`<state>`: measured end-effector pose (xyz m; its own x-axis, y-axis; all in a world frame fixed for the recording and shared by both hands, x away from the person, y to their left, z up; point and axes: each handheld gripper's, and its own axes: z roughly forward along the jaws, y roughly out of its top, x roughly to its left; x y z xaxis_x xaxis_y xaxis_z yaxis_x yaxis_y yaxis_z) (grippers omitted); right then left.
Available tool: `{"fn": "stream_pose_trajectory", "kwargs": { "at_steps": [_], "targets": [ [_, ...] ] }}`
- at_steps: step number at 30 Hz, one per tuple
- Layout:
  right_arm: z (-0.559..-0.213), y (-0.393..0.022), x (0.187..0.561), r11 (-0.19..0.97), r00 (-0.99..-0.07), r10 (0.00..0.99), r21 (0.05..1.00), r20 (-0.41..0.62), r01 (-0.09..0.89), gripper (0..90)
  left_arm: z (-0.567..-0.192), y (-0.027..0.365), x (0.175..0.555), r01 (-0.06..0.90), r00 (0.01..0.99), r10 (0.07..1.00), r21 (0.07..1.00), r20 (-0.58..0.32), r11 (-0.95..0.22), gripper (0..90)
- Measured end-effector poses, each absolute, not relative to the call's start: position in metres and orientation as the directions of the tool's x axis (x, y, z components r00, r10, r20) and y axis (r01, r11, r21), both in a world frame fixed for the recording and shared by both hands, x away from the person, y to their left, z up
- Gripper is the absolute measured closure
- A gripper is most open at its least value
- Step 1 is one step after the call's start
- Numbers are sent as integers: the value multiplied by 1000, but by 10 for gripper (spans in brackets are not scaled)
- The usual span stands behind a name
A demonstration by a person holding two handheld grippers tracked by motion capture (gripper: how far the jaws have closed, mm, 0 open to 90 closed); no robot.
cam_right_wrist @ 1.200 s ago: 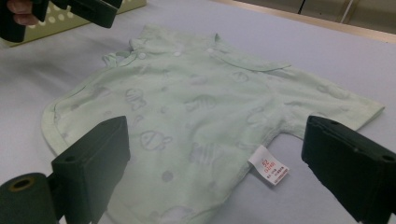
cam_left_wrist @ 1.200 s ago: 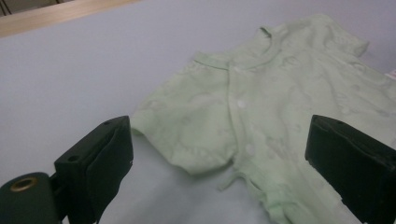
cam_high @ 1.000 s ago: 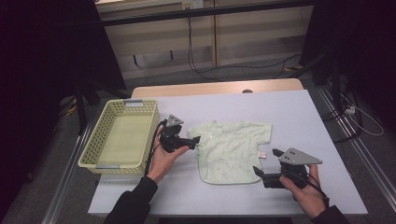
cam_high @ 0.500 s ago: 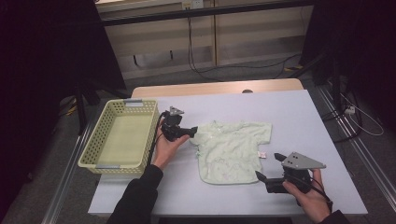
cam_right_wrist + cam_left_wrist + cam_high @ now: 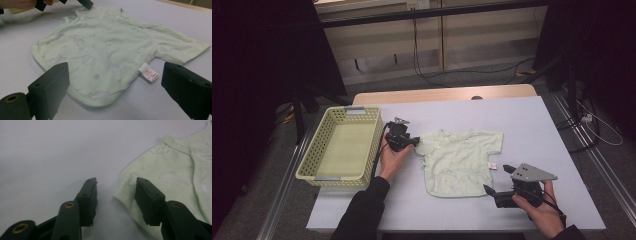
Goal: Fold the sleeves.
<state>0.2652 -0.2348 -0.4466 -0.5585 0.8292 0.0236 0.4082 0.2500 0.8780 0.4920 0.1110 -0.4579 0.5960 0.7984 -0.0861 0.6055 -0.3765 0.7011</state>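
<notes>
My left gripper [image 5: 116, 186] had just been closing, jaws astride the shirt's [image 5: 462, 160] sleeve edge, not yet clamped; my right gripper [image 5: 115, 90] gaped near its hem.

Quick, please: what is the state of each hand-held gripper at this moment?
Left hand-held gripper: open, jaws have just been closing around the baby shirt sleeve edge, not yet gripping.
Right hand-held gripper: open, holding nothing.

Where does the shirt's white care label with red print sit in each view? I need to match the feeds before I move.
High view: the white care label with red print lies at the right side seam of the pale green baby shirt, just ahead of the right gripper.
Left gripper view: the label is not in it.
Right gripper view: the label lies right of centre, on the white table.
Shared landmark: the shirt's sleeve at the left gripper.
</notes>
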Motion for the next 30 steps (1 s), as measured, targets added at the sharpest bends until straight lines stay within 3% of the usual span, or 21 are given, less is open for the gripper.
{"fn": "stream_pose_trajectory", "kwargs": {
  "at_steps": [7,9,15,20,30],
  "targets": [
    [-448,-232,267,266,-573,820,873,19,409,76,-458,102,486,579,640,764,702,-77,-415,720],
    [-448,-231,267,270,-577,816,872,18,408,75,-459,98,484,570,649,757,707,-75,-419,845],
    [-449,-231,267,274,-578,816,871,14,407,75,-458,101,484,576,626,777,712,-68,-402,868],
    [-449,-231,268,273,-577,816,871,15,409,75,-457,111,488,595,595,794,733,-126,-330,868],
    [-449,-232,268,272,-576,817,872,14,406,75,-448,107,483,573,612,781,752,-127,-327,864]
  ]
}}
